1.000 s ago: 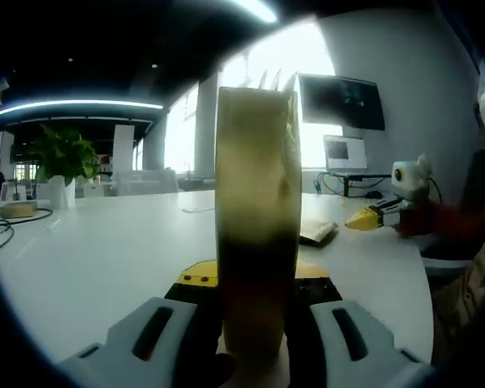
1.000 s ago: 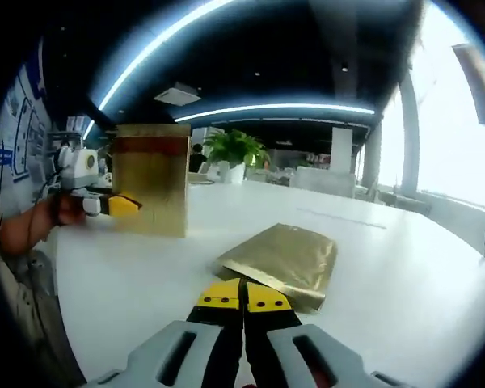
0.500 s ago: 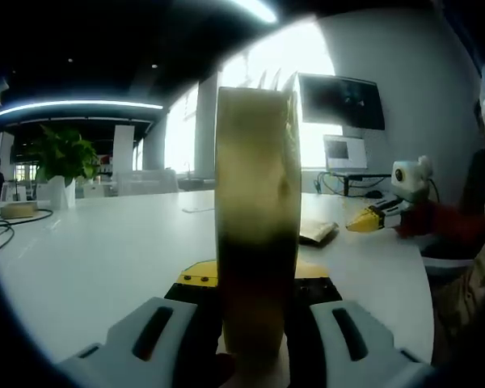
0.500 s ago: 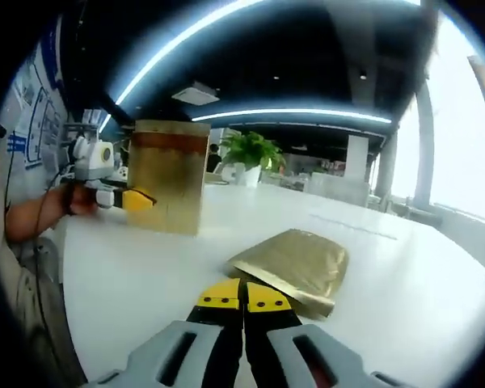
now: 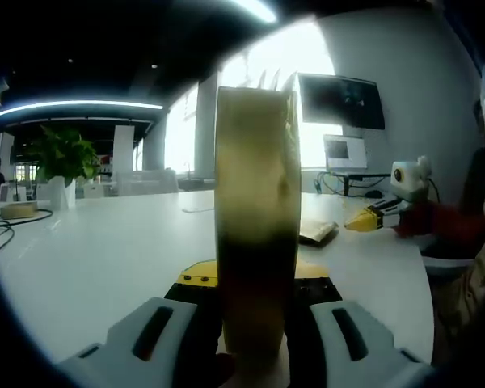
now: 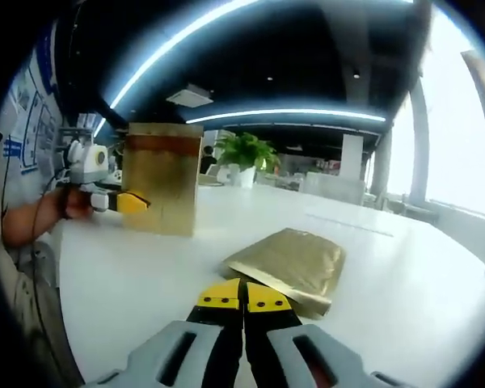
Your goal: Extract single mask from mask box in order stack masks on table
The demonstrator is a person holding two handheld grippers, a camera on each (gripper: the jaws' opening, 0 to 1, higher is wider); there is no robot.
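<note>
Gold mask box [image 6: 161, 179] stands upright, clamped between the left gripper [image 5: 255, 287] jaws, while the right gripper [image 6: 242, 297], jaws closed and empty, sits just short of the flat gold mask [image 6: 289, 260] on the white surface [image 6: 404, 267].

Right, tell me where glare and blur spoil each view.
Left gripper view: the bright window blows out behind the tall gold mask box, which stands close, soft and shaded toward its base between the left tongs. Right gripper view: a glaring window at the right edge; the flat gold mask packet reads fairly sharp.
</note>
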